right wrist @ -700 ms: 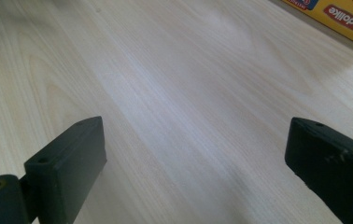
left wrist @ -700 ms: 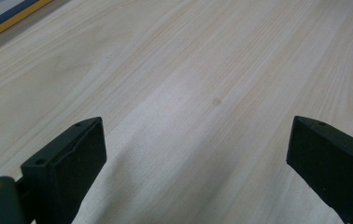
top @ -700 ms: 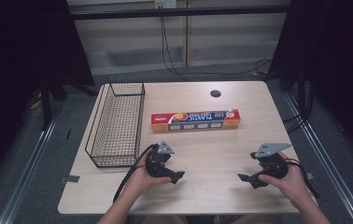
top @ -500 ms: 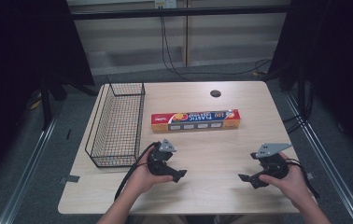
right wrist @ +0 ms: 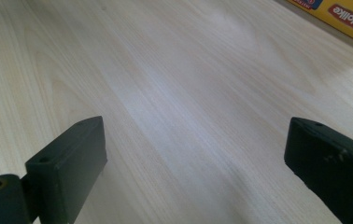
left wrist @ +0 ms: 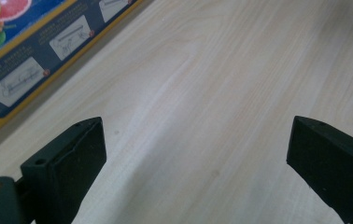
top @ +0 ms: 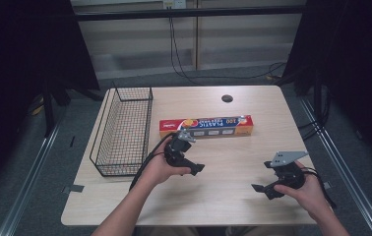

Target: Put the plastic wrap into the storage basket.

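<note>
Left gripper (top: 186,164) nearer long orange-blue box (top: 206,126)

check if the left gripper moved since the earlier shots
Yes. In the high view the left gripper has moved up the table toward the plastic wrap box; its plate now reaches the box's near edge.

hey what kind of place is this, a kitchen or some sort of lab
Most likely a lab or recording setup, not a kitchen. A bare wooden table stands between black curtains, with cables hanging behind it, and it holds just a wire basket and a plastic wrap box.
</note>
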Demonstrator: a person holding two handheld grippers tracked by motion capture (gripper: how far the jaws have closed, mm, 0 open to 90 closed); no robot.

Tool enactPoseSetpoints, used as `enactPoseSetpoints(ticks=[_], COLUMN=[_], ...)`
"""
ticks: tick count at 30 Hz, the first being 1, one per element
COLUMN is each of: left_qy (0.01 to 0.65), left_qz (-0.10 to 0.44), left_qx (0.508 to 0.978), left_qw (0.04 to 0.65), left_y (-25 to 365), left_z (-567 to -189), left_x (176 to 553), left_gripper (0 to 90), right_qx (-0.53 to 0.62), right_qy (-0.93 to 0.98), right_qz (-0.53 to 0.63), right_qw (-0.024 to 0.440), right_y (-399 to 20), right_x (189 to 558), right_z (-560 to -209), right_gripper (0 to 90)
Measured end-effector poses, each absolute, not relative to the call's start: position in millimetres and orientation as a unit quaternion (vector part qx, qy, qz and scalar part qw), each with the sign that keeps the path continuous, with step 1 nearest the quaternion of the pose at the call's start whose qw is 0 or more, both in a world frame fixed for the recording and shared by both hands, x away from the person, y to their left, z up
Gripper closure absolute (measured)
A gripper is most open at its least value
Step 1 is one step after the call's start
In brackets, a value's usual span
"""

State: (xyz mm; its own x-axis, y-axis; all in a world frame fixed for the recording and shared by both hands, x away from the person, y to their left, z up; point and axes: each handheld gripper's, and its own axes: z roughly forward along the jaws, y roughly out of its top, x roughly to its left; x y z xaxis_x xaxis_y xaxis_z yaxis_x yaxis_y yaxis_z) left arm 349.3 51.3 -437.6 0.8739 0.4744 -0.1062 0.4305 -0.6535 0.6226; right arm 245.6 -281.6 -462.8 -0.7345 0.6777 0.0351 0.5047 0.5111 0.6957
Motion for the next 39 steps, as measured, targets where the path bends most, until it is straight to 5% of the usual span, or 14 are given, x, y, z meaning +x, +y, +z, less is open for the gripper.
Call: enactPoseSetpoints(ticks=[39], left_qy=[0.279], left_qz=[0.039], left_qx=[0.898], left_qw=[0.339], left_y=[18], left_z=[-430], left_x=[418], left_gripper=[4.3], right_qx=[0.321], right_qy=[0.862], right_qz=[0.373], right_qw=[0.117], right_y=[-284], right_x=[246], right_z=[-463], right_gripper=[4.8])
